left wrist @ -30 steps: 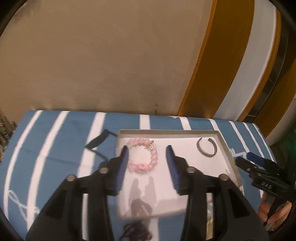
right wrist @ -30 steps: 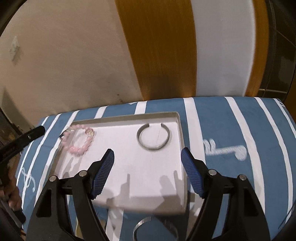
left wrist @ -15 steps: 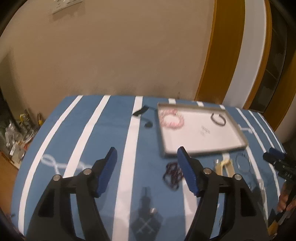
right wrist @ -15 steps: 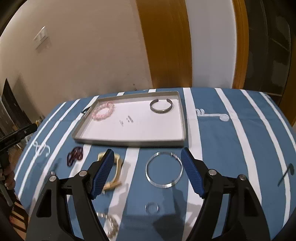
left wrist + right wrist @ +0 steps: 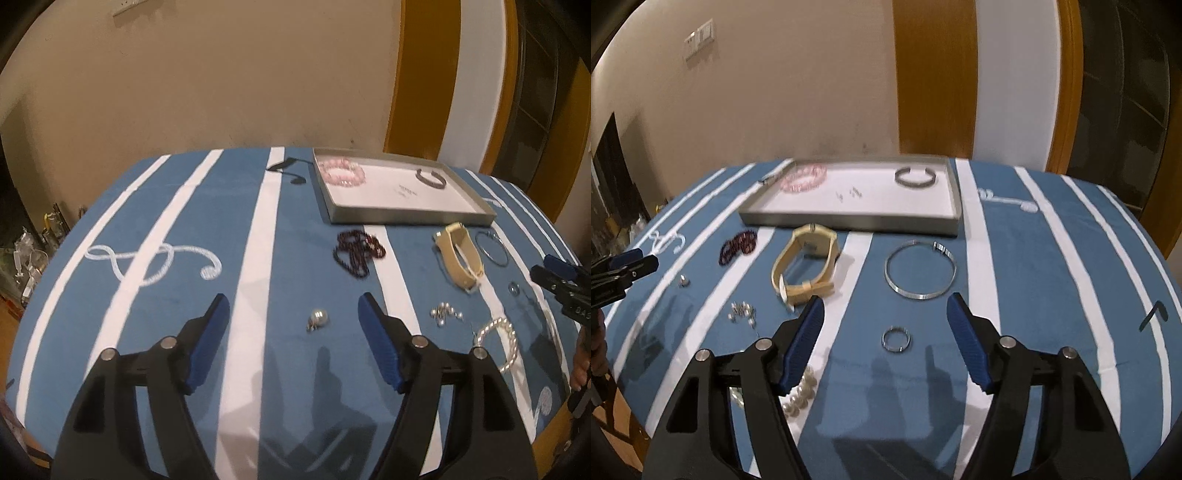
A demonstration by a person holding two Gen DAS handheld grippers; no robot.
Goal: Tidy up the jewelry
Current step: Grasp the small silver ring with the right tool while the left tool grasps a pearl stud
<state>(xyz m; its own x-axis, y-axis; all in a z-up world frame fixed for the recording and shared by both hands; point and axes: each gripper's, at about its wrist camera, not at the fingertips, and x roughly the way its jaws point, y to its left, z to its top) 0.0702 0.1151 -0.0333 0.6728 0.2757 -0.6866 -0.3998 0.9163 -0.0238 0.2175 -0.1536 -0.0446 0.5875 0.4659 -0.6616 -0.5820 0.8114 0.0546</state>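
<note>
**Two grippers spread wide over the jewelry, nothing grabbed**

Both hovering above a blue tablecloth (image 5: 177,229) with white stripes. Left gripper (image 5: 293,317) with blue pads well apart, empty, and a single pearl earring (image 5: 317,319) lying on the cloth between the fingertips, closer to the right one. Right gripper (image 5: 884,317) same deal: spread wide, holding nothing, with a small silver ring (image 5: 895,339) sitting between the fingertips, not touched.

Grey tray (image 5: 849,220) with a white floor at the far side of the table. Inside: pink bead bracelet (image 5: 341,172) in the far left corner, dark metal cuff (image 5: 915,176) toward the far right, well apart from each other. Some tiny bits in the middle of the tray, too small to tell.

Everything else loose on the cloth, in front of the tray:
- dark red bead strand (image 5: 357,251), bunched up, near the tray's front left corner
- cream watch (image 5: 805,266) on its side, strap looped, just in front of the tray
- thin silver bangle (image 5: 921,269) lying flat beside the watch, apart from it
- little cluster of pearl studs (image 5: 445,314) near the watch
- pearl bracelet (image 5: 498,341), partly hidden behind the right gripper's left finger in the right wrist view

Small black clip-like thing (image 5: 282,165) on the cloth left of the tray.
</note>
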